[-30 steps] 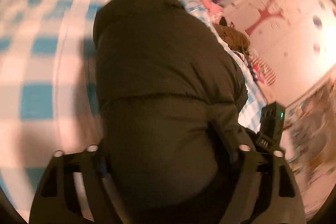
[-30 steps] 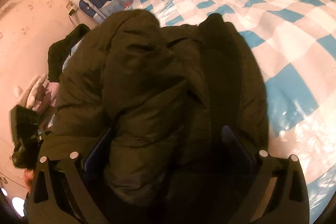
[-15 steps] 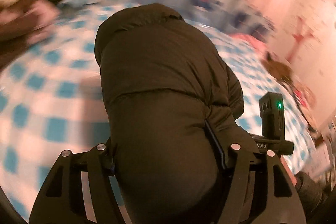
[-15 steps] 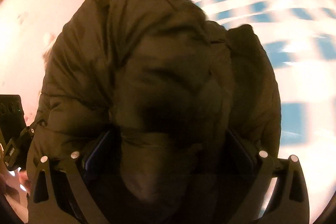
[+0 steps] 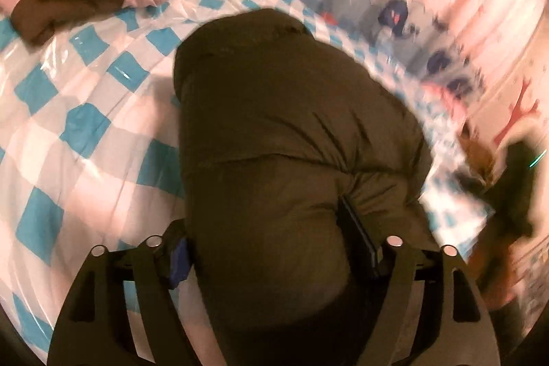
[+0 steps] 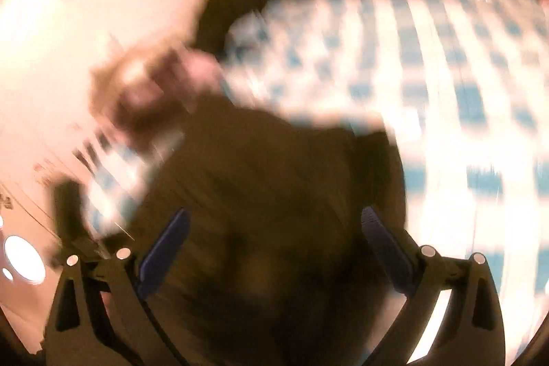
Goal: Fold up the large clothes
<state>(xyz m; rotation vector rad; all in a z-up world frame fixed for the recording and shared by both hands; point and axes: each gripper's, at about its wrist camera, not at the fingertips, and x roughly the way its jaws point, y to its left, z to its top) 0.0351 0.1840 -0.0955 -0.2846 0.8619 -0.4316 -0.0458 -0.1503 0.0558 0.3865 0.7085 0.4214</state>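
A: Where is the dark puffer jacket [image 5: 284,143] held?

B: Over the checked bed [image 5: 85,126], bunched between the opening jaws of the left gripper [image 5: 271,249]; the right gripper [image 6: 271,249] apparently pinches it too, for carrying.

Checked bedspread [image 5: 85,126], whale-print cushions [image 5: 391,12]

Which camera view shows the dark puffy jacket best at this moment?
The left wrist view shows the dark puffy jacket best: it is sharp there, with its quilted seams and outline clear against the blue checked bed cover. The right wrist view shows the same jacket only as a dark, motion-blurred mass.
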